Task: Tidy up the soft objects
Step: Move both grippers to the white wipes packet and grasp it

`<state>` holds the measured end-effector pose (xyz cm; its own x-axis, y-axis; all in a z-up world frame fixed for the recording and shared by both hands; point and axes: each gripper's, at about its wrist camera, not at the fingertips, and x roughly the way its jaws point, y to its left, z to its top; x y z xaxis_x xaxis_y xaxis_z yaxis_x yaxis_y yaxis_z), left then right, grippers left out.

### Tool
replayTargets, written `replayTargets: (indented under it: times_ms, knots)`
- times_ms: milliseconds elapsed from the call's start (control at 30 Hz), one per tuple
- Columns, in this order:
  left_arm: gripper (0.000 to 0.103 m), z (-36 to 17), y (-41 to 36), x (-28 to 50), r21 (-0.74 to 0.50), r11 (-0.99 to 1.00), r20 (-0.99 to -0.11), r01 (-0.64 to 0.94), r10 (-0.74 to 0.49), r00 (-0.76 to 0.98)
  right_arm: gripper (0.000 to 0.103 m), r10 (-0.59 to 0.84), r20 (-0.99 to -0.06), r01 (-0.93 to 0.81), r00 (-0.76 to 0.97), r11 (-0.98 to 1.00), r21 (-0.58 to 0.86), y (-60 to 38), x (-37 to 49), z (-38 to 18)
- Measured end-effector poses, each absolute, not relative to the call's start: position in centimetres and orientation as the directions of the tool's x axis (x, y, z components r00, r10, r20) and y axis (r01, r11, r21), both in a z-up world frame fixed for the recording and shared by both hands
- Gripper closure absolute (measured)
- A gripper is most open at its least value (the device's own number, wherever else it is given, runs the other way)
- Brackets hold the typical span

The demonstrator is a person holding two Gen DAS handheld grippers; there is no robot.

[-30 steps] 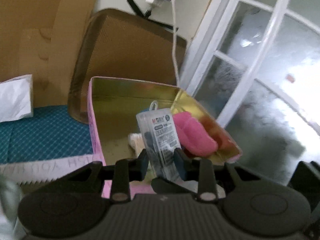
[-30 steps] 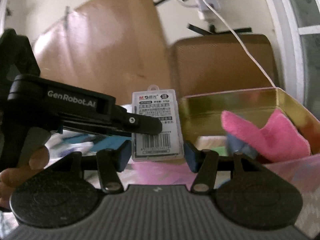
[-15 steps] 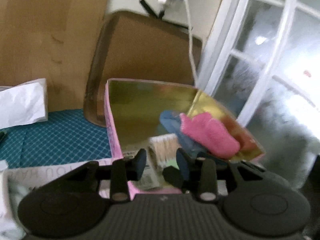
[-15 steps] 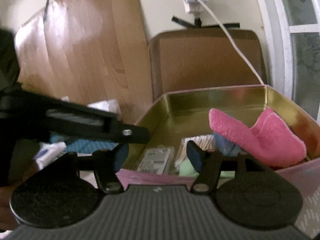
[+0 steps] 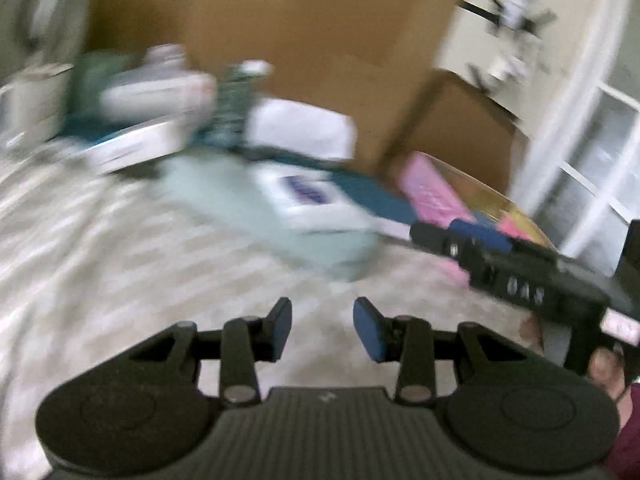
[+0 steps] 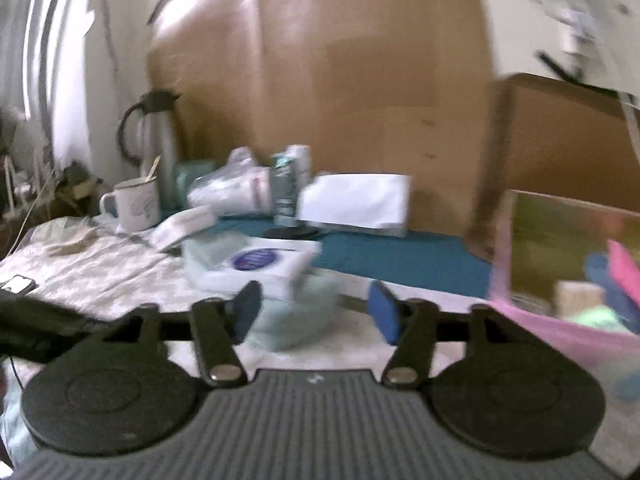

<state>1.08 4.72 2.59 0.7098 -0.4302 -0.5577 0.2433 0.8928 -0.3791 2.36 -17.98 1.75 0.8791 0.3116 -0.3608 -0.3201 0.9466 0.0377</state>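
The left gripper (image 5: 322,328) holds nothing, its jaws a narrow gap apart over the pale patterned cloth (image 5: 100,248). The right gripper (image 6: 314,312) is empty too, jaws opening wide. Ahead of both lies a pale green packet (image 6: 296,320) bearing a white box with a blue oval label (image 6: 260,266). Only the right wrist view shows the enamel mug (image 6: 134,204) and dark jug (image 6: 154,136) far left, and the pink box's (image 6: 560,320) gold inside with pink (image 6: 624,268) and blue soft pieces (image 6: 604,276), off to its right. The left view, heavily blurred, shows the right gripper's black finger (image 5: 500,260) reaching in from its right.
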Motion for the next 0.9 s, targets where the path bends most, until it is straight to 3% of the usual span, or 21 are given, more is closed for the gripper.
replayTargets:
  times_ms: [33,67,233,300,500,667,733,900]
  knots:
    - [0.068,2.6,5.9,0.4,-0.383,0.9,-0.561,0.21,-0.407,0.721,0.016,0.31,-0.359,-0.32,0.88,0.947,0.035,-16.7,3.1,1.7]
    - [0.068,2.7,6.9,-0.3,-0.38,0.906,-0.56,0.187,-0.386,0.733,0.014,0.301,-0.359,-0.311,0.883,0.95,0.031,-15.7,3.9,1.6]
    - [0.064,2.9,11.0,-3.0,-0.397,0.91,-0.532,0.116,-0.331,0.779,0.012,0.215,-0.457,-0.264,0.863,0.963,-0.046,-11.2,8.6,0.0]
    - [0.064,2.7,11.8,-3.3,-0.412,0.905,-0.529,0.102,-0.329,0.783,0.022,0.21,-0.507,-0.253,0.836,0.967,-0.018,-10.9,9.8,-0.8]
    - [0.064,2.3,12.0,-3.1,-0.45,0.886,-0.513,0.112,-0.359,0.779,0.022,0.253,-0.477,-0.295,0.842,0.955,-0.013,-11.7,7.3,0.1]
    - [0.064,2.0,10.4,-3.1,-0.476,0.864,-0.512,0.164,-0.424,0.747,0.022,0.404,-0.409,-0.471,0.818,0.879,-0.075,-13.3,1.3,0.7]
    - [0.06,1.6,9.3,-2.7,-0.494,0.849,-0.519,0.187,-0.461,0.72,0.022,0.458,-0.44,-0.537,0.773,0.841,-0.068,-14.6,-0.9,0.2]
    - [0.06,0.7,6.2,-1.6,-0.497,0.836,-0.556,0.231,-0.512,0.655,0.021,0.437,-0.529,-0.535,0.727,0.844,-0.039,-17.6,-4.1,-2.1]
